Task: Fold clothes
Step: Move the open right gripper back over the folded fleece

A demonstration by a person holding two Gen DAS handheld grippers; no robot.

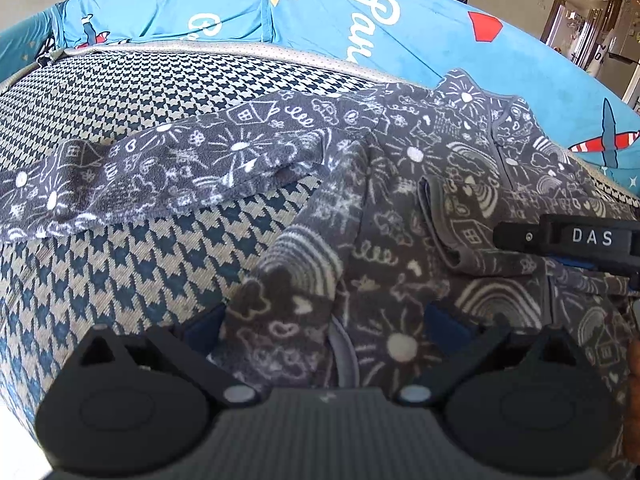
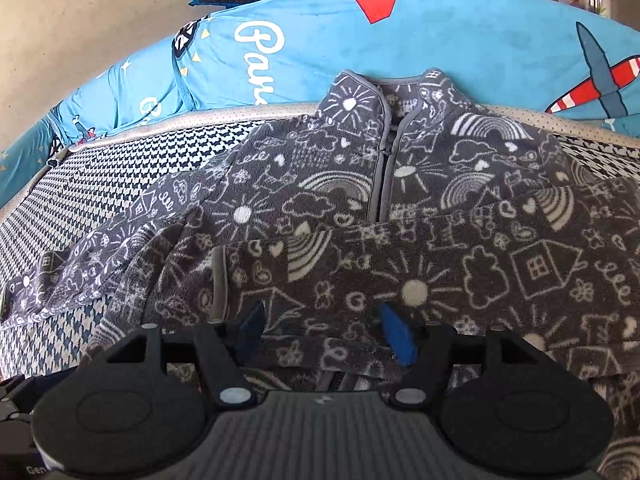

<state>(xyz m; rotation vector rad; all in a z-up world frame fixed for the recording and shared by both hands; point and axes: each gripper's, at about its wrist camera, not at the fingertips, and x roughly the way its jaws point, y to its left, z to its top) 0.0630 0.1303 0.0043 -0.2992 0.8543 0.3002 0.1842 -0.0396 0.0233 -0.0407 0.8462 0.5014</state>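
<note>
Lying on a houndstooth bed point(image 2: 120, 160), the fleece point(image 2: 320, 184) has both open tongs, left point(image 1: 324, 324) and right point(image 2: 324, 328), at its near hem.

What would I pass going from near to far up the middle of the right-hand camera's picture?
The right gripper, open, then the sleeve folded across the fleece jacket, then its zipper, then the collar, then the blue printed blanket.
</note>
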